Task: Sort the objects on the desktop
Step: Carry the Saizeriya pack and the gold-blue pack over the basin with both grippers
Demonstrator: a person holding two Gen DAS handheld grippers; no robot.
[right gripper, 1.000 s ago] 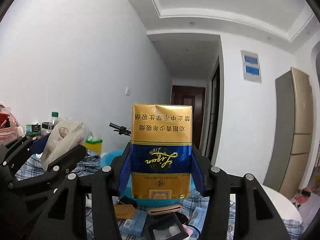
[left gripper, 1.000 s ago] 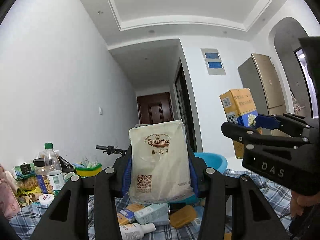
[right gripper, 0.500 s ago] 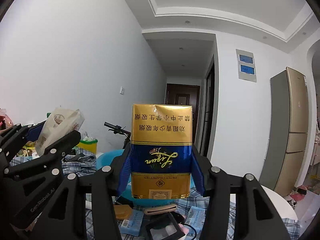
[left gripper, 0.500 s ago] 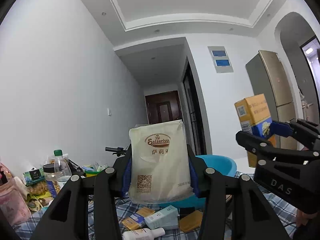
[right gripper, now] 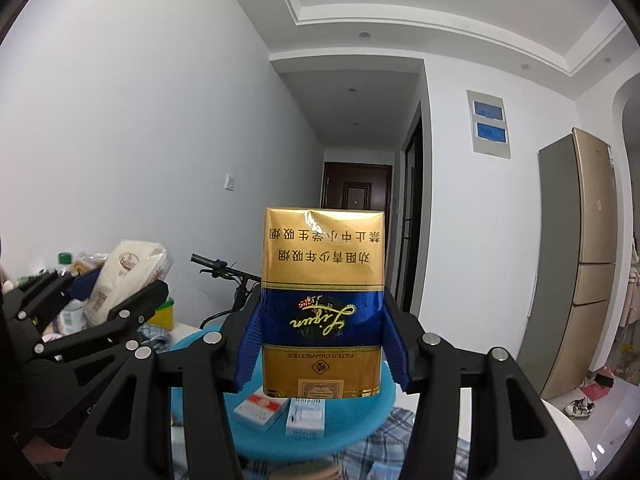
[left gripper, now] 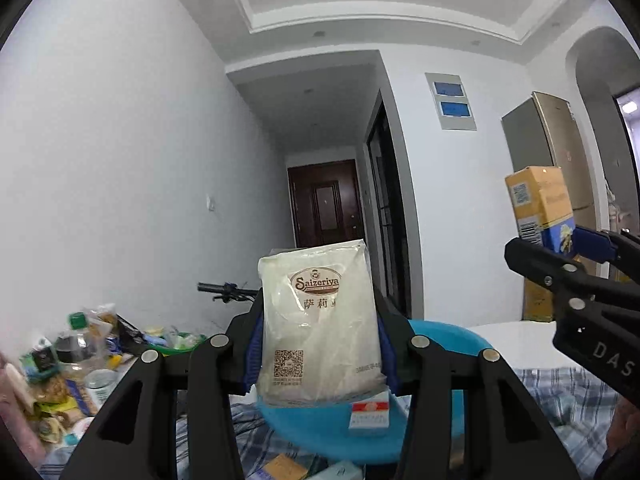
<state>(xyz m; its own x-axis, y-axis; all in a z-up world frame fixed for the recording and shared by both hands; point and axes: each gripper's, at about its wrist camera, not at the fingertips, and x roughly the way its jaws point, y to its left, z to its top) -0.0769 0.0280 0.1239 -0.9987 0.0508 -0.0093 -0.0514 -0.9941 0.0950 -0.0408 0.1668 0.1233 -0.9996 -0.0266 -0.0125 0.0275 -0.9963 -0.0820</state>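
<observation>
My left gripper (left gripper: pixel 318 354) is shut on a white Saizeriya packet (left gripper: pixel 320 320) and holds it upright above a blue basin (left gripper: pixel 360 432). My right gripper (right gripper: pixel 322 344) is shut on a gold and blue cigarette pack (right gripper: pixel 322 300), held upside down above the same blue basin (right gripper: pixel 352 428). The right gripper and its pack (left gripper: pixel 540 208) show at the right of the left wrist view. The left gripper with its packet (right gripper: pixel 128 276) shows at the left of the right wrist view. The basin holds a red and white box (right gripper: pixel 260 410) and a white box (right gripper: pixel 306 420).
A checked cloth (left gripper: pixel 568 396) covers the table. Bottles, jars and snack bags (left gripper: pixel 68 360) are piled at the left. Small boxes (left gripper: pixel 284 466) lie in front of the basin. A bicycle handlebar (right gripper: pixel 216 266) stands behind. A fridge (right gripper: pixel 576 256) is at the right.
Both grippers have moved forward over the blue basin with their loads; the basin now lies right beneath them. The loose boxes on the cloth have slid down out of view.
</observation>
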